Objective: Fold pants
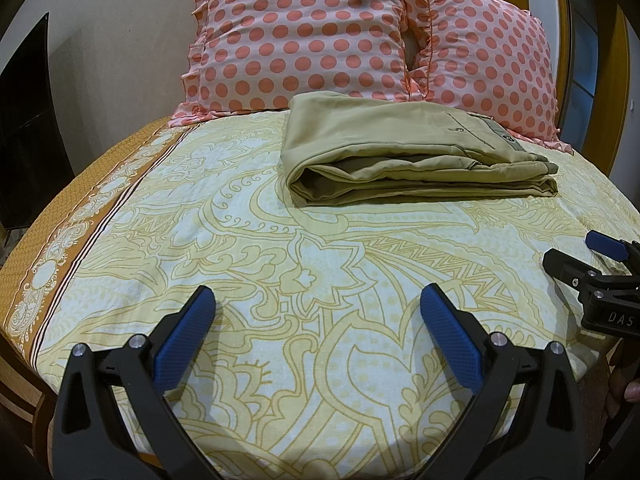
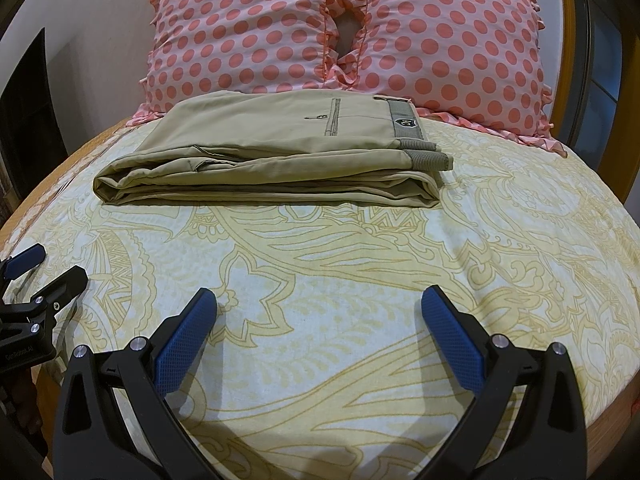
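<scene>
Hovering over the bed sheet with jaws spread wide, left gripper grasping nothing, blue pads apart with only patterned cloth between them. Same for right gripper: splayed fully, released, nothing between its blue pads, tips low over the sheet, contact with it not clear. Both pointed forward toward the head of the bed, side by side and level, each catching the other at the edge of its view: right one seen at the far right of the left camera, left one at the far left of the right camera. Folded into a flat rectangular stack, tan pants lying well ahead of both tools, up and to the right of the left one, up and slightly left of the right one, waistband with its small badge on the right end. Beyond the pants, two pink polka-dot pillows propped against the wall, lower edges just behind the stack.
</scene>
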Tool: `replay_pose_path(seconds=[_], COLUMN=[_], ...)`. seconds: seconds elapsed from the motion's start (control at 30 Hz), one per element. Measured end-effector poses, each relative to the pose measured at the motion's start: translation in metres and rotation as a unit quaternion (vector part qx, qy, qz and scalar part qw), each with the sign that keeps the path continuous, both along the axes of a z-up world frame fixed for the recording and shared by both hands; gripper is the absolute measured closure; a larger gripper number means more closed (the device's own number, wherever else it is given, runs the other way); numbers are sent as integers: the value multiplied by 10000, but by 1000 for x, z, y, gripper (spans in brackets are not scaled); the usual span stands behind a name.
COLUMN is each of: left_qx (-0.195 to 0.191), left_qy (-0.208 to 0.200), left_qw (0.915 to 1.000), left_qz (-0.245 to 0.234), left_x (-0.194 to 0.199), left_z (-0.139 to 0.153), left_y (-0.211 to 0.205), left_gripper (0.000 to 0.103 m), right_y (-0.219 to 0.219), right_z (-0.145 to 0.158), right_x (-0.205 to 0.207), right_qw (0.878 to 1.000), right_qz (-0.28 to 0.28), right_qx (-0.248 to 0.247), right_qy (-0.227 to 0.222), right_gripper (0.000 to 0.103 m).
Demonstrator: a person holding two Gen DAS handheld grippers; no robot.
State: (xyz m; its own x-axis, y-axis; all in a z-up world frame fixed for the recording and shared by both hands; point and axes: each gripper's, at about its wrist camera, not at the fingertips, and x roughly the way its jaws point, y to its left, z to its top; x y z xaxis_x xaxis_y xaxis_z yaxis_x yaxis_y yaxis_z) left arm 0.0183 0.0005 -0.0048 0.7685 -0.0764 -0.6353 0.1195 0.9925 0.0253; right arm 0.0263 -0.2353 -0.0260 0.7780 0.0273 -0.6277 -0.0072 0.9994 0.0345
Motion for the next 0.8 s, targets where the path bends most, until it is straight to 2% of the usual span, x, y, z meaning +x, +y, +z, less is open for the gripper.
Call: replay_pose_path(seconds=[0.8], left_qx=[3], left_qy=[40], left_qw=[10000], left_qz=[4], left_x=[1], left_z=[-1], left_y=[0], left_gripper=[2], right_y=[-1], right_z=[0], right_x=[-1], right_qw=[10000], right_qz=[16], right_qx=[-1], right_qy=[1], right_gripper=[1])
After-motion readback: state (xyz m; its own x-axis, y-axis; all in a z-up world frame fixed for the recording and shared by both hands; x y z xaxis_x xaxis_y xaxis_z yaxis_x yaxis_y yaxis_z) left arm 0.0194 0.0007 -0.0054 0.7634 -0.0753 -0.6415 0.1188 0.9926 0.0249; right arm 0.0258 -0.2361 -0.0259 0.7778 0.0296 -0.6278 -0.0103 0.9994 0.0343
